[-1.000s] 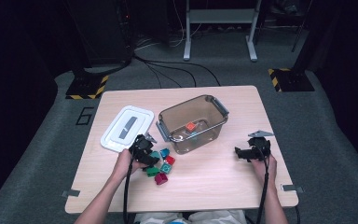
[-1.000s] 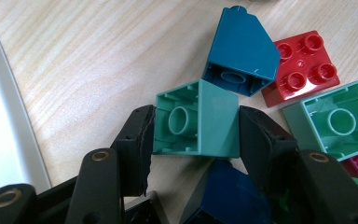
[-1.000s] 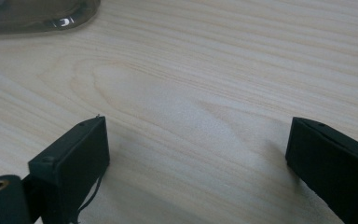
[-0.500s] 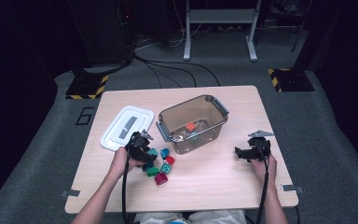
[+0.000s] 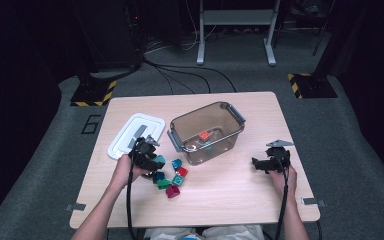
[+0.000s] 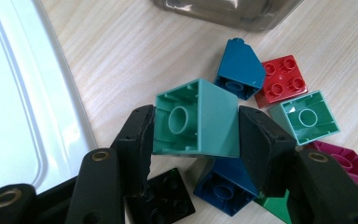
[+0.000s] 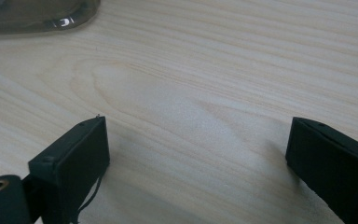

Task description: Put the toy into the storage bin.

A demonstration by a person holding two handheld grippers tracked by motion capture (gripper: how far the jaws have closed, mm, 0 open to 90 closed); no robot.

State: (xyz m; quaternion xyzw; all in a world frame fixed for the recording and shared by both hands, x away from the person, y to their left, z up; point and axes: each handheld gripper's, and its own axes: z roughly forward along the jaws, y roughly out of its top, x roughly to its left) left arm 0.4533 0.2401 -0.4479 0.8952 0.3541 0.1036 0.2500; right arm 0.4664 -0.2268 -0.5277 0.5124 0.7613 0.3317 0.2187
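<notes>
Teal is what sits between my left jaws: my left gripper point(image 6: 196, 133) is closed on a teal brick point(image 6: 196, 119), one black jaw flat against each side, the brick's hollow underside turned toward the camera. It hangs above the loose pile on the wooden table point(image 5: 220, 197). Below it I can see a dark blue brick point(image 6: 223, 186) and a black brick point(image 6: 165, 191); beyond it lie a blue sloped brick point(image 6: 240, 65), a red brick point(image 6: 279, 81) studs up, a second teal brick point(image 6: 305, 116) open side up, a magenta brick point(image 6: 342, 161) and the edge of a green brick point(image 6: 272, 203). The white lid point(image 6: 23, 93) lies flat just beside the pile. From the high view, the clear bin point(image 5: 207, 132) stands near the pile with an orange brick point(image 5: 204, 135) inside. My right gripper point(image 7: 198, 144) rests well apart from all that, jaws spread wide over bare wood, holding nothing.
</notes>
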